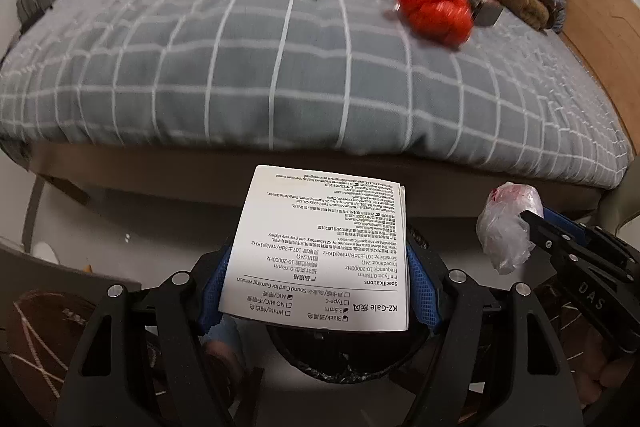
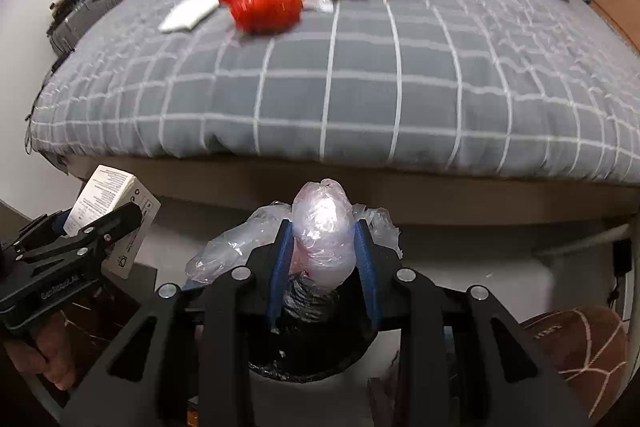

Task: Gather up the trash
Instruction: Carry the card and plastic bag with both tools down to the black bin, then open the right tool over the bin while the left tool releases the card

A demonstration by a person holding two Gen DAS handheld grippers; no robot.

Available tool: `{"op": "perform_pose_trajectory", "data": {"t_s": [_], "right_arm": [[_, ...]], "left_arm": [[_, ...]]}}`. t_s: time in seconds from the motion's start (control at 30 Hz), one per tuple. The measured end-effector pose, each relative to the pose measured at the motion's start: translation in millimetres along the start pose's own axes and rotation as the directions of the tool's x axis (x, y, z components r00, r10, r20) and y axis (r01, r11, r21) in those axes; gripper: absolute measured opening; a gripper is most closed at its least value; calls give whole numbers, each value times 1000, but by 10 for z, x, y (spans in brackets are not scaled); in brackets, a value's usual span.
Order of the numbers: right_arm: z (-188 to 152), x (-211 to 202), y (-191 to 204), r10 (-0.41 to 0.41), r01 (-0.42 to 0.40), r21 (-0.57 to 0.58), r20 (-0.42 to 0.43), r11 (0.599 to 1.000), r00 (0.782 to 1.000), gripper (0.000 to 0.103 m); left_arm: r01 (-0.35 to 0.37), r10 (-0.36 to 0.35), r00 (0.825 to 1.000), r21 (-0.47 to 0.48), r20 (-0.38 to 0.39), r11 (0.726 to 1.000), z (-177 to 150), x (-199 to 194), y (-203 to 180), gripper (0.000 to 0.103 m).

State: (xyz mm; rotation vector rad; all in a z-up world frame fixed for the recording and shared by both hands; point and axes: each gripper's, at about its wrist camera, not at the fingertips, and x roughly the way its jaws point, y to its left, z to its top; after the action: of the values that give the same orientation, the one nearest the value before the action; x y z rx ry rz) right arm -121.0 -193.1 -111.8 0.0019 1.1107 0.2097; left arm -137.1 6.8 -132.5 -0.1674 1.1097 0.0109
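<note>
Fingers closed on loads: left gripper (image 1: 320, 283) clamps white box (image 1: 320, 251); right gripper (image 2: 322, 259) pinches crumpled plastic bag (image 2: 324, 235). Both hang over the black-lined bin (image 2: 312, 347), near side of bed (image 2: 360, 87). Judgement: centre each above the opening, release plastic low.

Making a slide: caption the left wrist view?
Left gripper holds a white box over a black bin; red bag on the bed.

Black hand-held gripper (image 1: 320, 267) frames, blue finger pads (image 2: 280, 259), silver screws.
</note>
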Motion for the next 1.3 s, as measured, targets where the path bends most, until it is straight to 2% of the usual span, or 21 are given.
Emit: {"op": "perform_pose_trajectory", "data": {"t_s": [0.27, 0.6, 0.87, 0.93, 0.97, 1.13, 1.23, 1.3], "right_arm": [[-89, 415, -24, -3, 4, 8, -82, 1000, 997, 31], [-182, 790, 15, -23, 21, -15, -171, 1000, 985, 31], [-262, 949, 104, -23, 14, -44, -201, 999, 979, 34], [-253, 904, 98, -23, 13, -51, -196, 999, 980, 45], [-246, 884, 111, -27, 17, -56, -190, 998, 981, 48], [-209, 824, 43, -61, 56, -43, -144, 998, 988, 83], [-187, 769, -39, -94, 90, -36, -112, 995, 989, 94], [-186, 735, -90, -114, 111, -36, -95, 993, 989, 95]], "left_arm": [[-14, 15, 998, 9, -66, 1000, -123, 392, 52, 71], [-62, 67, 989, 41, -133, 997, -227, 825, 45, 71], [-52, 53, 984, 11, -167, 999, -244, 892, 67, 71], [-51, 53, 984, 15, -171, 999, -256, 913, 57, 71], [-48, 50, 983, 15, -174, 999, -257, 917, 51, 71], [-32, 36, 981, 21, -191, 999, -267, 966, 40, 71], [-18, 22, 980, 24, -199, 1000, -282, 994, -14, 71], [-12, 19, 979, 35, -202, 999, -287, 1012, -72, 71]]}}
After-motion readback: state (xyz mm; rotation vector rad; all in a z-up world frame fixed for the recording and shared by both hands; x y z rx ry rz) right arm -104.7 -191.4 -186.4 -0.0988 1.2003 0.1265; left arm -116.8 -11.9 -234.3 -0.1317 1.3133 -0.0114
